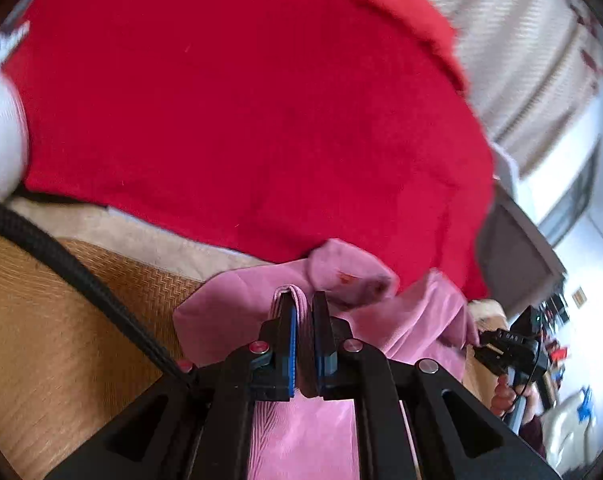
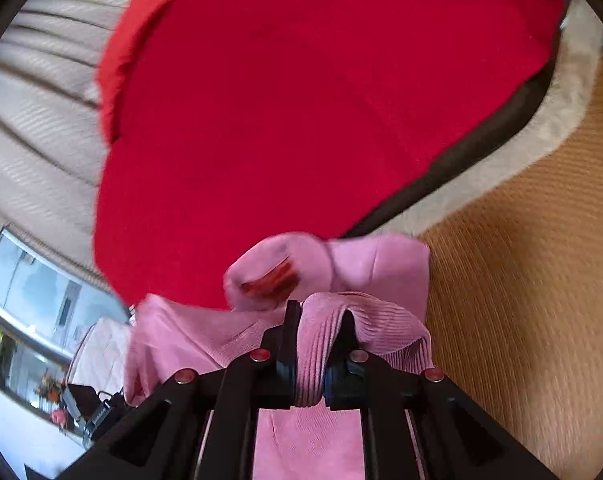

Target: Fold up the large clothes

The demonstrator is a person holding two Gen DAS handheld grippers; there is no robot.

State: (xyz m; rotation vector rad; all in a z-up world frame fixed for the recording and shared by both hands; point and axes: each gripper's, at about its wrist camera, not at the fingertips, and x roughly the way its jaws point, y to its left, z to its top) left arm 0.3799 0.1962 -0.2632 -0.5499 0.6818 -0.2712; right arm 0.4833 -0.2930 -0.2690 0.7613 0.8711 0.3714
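Pink ribbed knit, the pink garment (image 1: 429, 316), is pinched by both tools: the left gripper (image 1: 303, 312) clamps a folded edge, and the right gripper (image 2: 319, 328) clamps a bunched band. It drapes from both jaws toward twelve o'clock, over the woven mat (image 1: 73, 320), just short of the red cloth (image 1: 241, 100); neither hand looks nearer. Only the left view shows the other gripper, at four o'clock.

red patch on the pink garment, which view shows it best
The right wrist view: the red patch sits large and central on a raised fold of the pink garment, just beyond the right gripper. The left wrist view shows it only as a small red mark on the fold.
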